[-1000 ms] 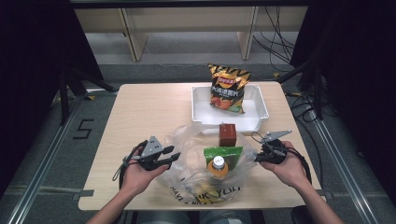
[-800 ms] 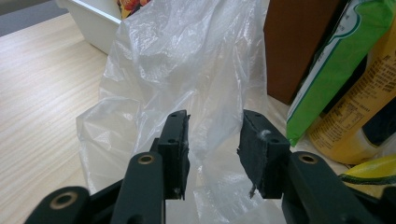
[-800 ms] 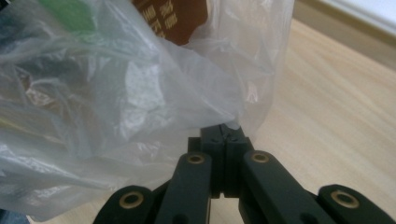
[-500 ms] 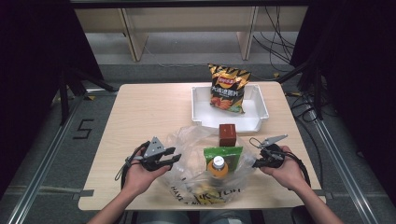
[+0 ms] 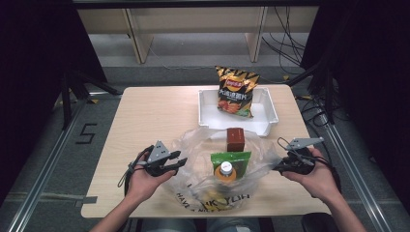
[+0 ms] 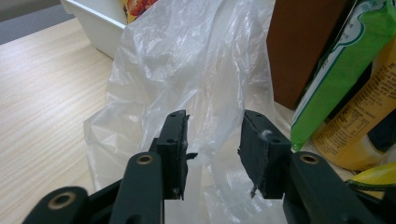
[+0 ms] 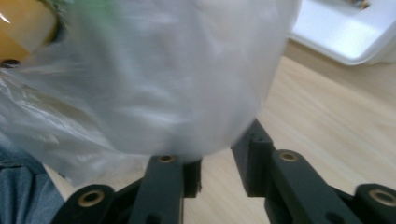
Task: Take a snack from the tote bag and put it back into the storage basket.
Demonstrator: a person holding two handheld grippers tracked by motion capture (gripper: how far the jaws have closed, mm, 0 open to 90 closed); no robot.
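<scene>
A clear plastic bag [image 5: 193, 150] lies open at the table's front middle. In it are a brown box [image 5: 235, 139], a green packet [image 5: 231, 158] and an orange-capped bottle [image 5: 225, 169]. My left gripper [image 5: 180, 162] is at the bag's left edge. In the left gripper view, bag film [image 6: 196, 60] runs between the jaws of the left gripper [image 6: 212, 121], which stand apart without pressing it. My right gripper [image 5: 276, 167] is at the bag's right edge and its jaws have just been opening. In the right gripper view, the bag [image 7: 163, 79] drapes over the tips of the right gripper [image 7: 217, 149], with bare table between them.
A white tray [image 5: 208, 108] stands at the back right with a chips bag [image 5: 235, 92] leaning in it. Its corner shows close by [image 7: 345, 32] in the right gripper view. Bare wood stretches across the table's left half. A yellow banana tip [image 6: 378, 175] shows inside the bag.
My right hand has shifted slightly to the right, off the bag's right edge. The left hand and the bag's contents have stayed put.
</scene>
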